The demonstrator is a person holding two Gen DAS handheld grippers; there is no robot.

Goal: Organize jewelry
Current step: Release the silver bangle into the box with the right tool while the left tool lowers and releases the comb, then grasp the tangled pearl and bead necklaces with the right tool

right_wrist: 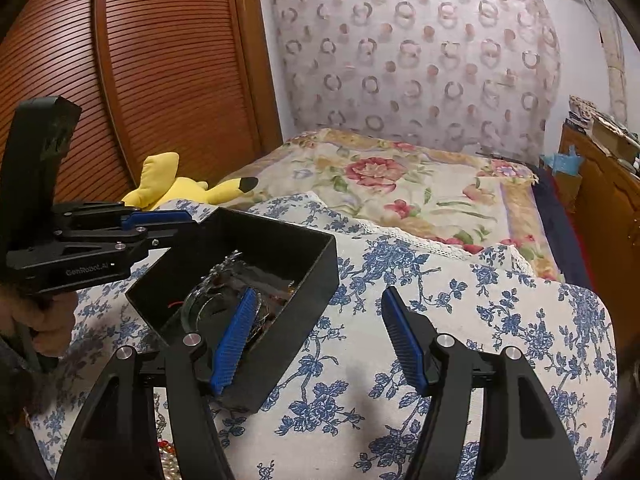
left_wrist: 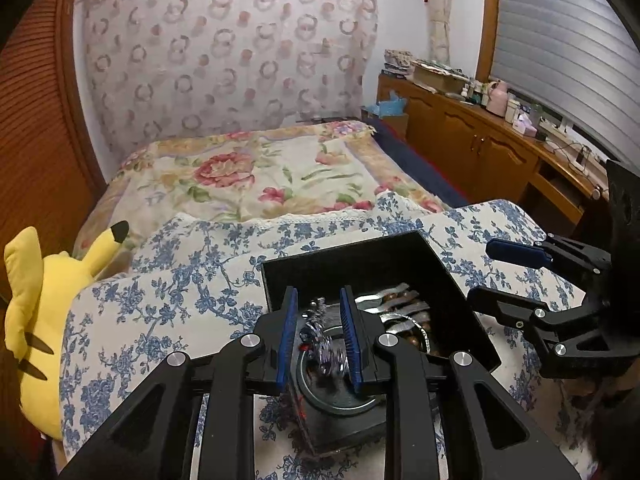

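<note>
- Bed (left_wrist: 248, 172) with floral cover fills the background; patterned cloth hangs on the wall behind it.
- Wooden slatted door (right_wrist: 160, 80) to the left of the bed; wooden cabinet (left_wrist: 472, 140) along the right wall, small items on top.
- Blue-flowered cloth (right_wrist: 460, 320) covers the work surface in the foreground.
- Yellow plush toy (left_wrist: 40, 320) lies at the cloth's left edge, against the bed.
- Black box (left_wrist: 372, 256), open-topped, sits on the blue-flowered cloth. Inside: silvery bangles (left_wrist: 396, 312) and brown beads, piled toward the right side.
- Left gripper (left_wrist: 320, 330): over the near-left part of the box. Blue pads not closed on each other; a silvery twisted jewelry piece (left_wrist: 324, 340) sits in the narrow gap between them. It looks pinched, image blurred there. A round dark dish (left_wrist: 340, 396) lies beneath it.
- Right gripper (right_wrist: 320, 340): fingers spread wide, nothing between them. Its left finger (right_wrist: 236, 332) reaches in over the near box wall above the bangles; its right finger is over bare cloth outside the box.
- Small heap of beads and chain (right_wrist: 168, 452) on the cloth at the lower left of the right wrist view, partly hidden.
</note>
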